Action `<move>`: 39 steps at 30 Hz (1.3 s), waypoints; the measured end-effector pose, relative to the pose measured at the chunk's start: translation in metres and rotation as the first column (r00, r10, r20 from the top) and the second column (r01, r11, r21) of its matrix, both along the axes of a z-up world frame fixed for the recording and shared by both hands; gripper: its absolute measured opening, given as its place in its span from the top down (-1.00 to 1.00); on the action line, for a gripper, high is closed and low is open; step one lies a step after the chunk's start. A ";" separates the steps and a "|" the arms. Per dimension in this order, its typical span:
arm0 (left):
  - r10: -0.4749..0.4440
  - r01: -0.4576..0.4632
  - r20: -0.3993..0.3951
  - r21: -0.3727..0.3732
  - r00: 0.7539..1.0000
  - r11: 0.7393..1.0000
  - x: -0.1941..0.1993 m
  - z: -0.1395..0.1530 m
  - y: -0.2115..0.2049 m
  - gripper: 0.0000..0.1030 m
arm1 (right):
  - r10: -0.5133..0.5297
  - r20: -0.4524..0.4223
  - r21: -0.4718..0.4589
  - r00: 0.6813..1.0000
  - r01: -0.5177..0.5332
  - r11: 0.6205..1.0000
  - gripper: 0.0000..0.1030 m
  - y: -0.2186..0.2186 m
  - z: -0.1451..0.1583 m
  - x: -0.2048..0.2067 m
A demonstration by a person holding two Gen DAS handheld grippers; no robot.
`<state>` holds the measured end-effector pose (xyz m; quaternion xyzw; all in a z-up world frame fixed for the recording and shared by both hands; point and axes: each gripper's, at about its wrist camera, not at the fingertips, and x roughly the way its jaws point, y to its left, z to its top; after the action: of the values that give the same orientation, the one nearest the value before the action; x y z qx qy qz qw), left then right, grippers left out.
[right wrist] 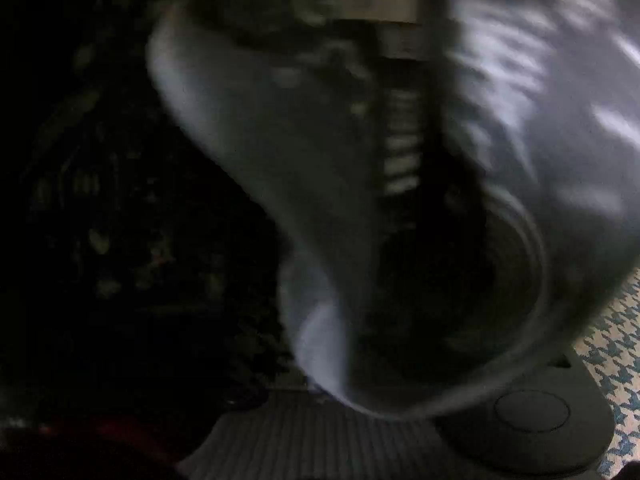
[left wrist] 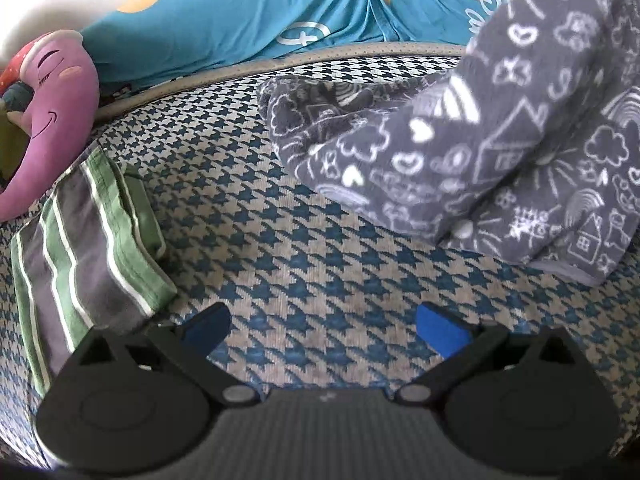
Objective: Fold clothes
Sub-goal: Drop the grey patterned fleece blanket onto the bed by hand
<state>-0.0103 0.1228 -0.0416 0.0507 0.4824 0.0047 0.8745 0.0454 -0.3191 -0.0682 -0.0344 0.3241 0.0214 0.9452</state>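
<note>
While the left gripper (left wrist: 324, 330) hung over the bed with its blue-padded fingers (left wrist: 442, 332) spread wide and nothing between them, a blue-and-cream houndstooth cover (left wrist: 312, 248) filled most of its view. A grey fleece garment (left wrist: 480, 152) printed with white doodles rose from the cover at the right, its lower part bunched on the surface. A folded green-and-grey striped cloth (left wrist: 92, 236) lay flat at the left, just beside a pink plush toy (left wrist: 52, 112). Behind a pale piped edge lay a teal pillow (left wrist: 248, 20) with white stars. The right wrist view was dark and blurred, smothered by grey fabric (right wrist: 520, 140); whether the right gripper's fingers were spread or closed could not be told.
</note>
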 end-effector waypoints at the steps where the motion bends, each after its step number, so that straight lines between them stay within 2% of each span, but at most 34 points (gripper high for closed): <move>1: -0.001 0.000 -0.003 -0.007 1.000 1.000 0.001 0.000 0.001 -1.00 | 0.000 0.000 0.000 1.000 0.000 1.000 -1.00 0.000 0.000 0.000; 9: 0.001 0.000 0.031 -0.018 1.000 1.000 0.001 0.009 -0.002 -1.00 | -0.001 0.000 0.000 1.000 0.001 1.000 -1.00 -0.001 0.001 0.001; 17: -0.026 0.026 0.026 0.006 0.999 1.000 -0.002 0.006 -0.004 -1.00 | -0.005 -0.002 0.001 1.000 0.005 1.000 -1.00 0.000 0.000 0.000; 25: -0.027 0.028 0.030 -0.009 0.999 1.000 -0.003 0.007 0.002 -1.00 | -0.011 -0.003 0.001 1.000 0.011 1.000 -1.00 0.000 0.000 0.000; 33: -0.013 0.014 0.038 -0.027 0.999 1.000 -0.003 0.009 0.002 -1.00 | -0.011 -0.003 0.001 1.000 0.011 1.000 -1.00 0.000 -0.001 0.001; 36: 0.013 -0.012 0.032 -0.018 0.999 1.000 0.000 0.008 0.004 -1.00 | -0.012 -0.004 0.000 1.000 0.012 1.000 -1.00 0.000 -0.001 0.001; 39: 0.030 -0.029 0.030 -0.039 0.999 0.999 0.000 0.008 0.008 -1.00 | -0.012 -0.004 0.000 1.000 0.012 1.000 -1.00 0.000 -0.001 0.001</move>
<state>-0.0106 0.1308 -0.0334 0.0266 0.4695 0.0090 0.8825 0.0463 -0.3189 -0.0693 -0.0323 0.3262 0.0155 0.9446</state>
